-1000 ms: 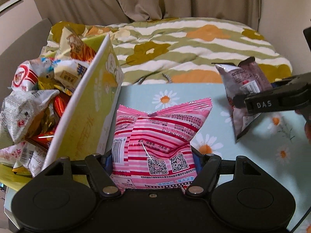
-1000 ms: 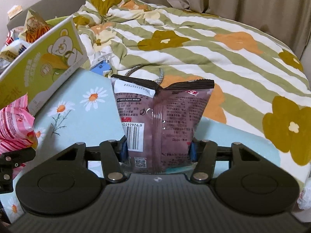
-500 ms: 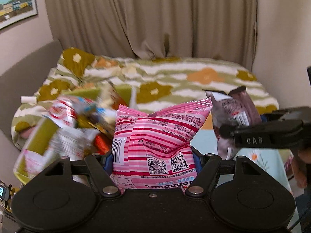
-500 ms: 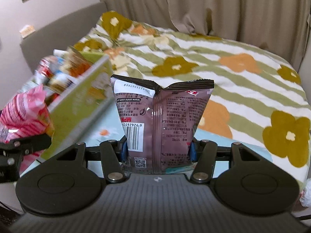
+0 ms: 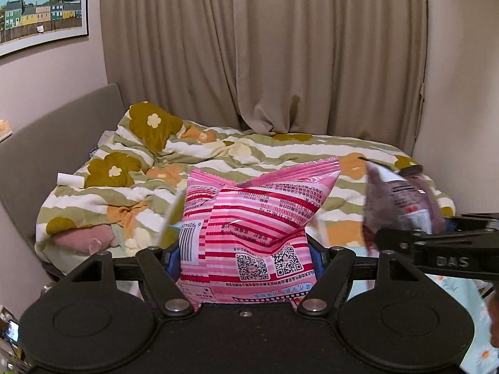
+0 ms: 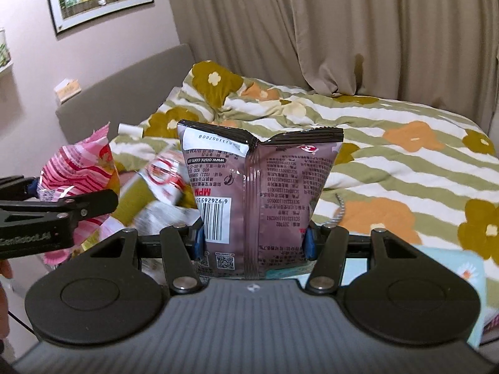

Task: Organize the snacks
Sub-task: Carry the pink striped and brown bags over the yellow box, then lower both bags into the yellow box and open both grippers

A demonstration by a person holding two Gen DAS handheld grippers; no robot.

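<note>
A pink striped snack bag [image 5: 249,227] stands upright between the blue pads of my left gripper [image 5: 246,255], which is shut on it. My right gripper [image 6: 254,243] is shut on a dark brown snack bag [image 6: 259,193], held upright with its barcode facing me. Both are lifted side by side: the right gripper [image 5: 436,243] with the brown bag [image 5: 399,199] shows at the right of the left wrist view. The left gripper [image 6: 46,215] with the pink bag [image 6: 78,168] shows at the left of the right wrist view. A green box of loose snacks [image 6: 146,193] lies blurred below between them.
A bed with a striped, flowered quilt [image 5: 218,155] fills the background, with a grey headboard [image 5: 62,131] to the left and beige curtains [image 5: 265,46] behind. A corner of light blue daisy-print cloth [image 6: 461,268] shows low on the right. A framed picture [image 5: 40,9] hangs on the wall.
Both grippers have risen with their bags still held. The snack box and daisy cloth have dropped low and mostly out of view, and the bed, curtains and wall picture now fill both views.
</note>
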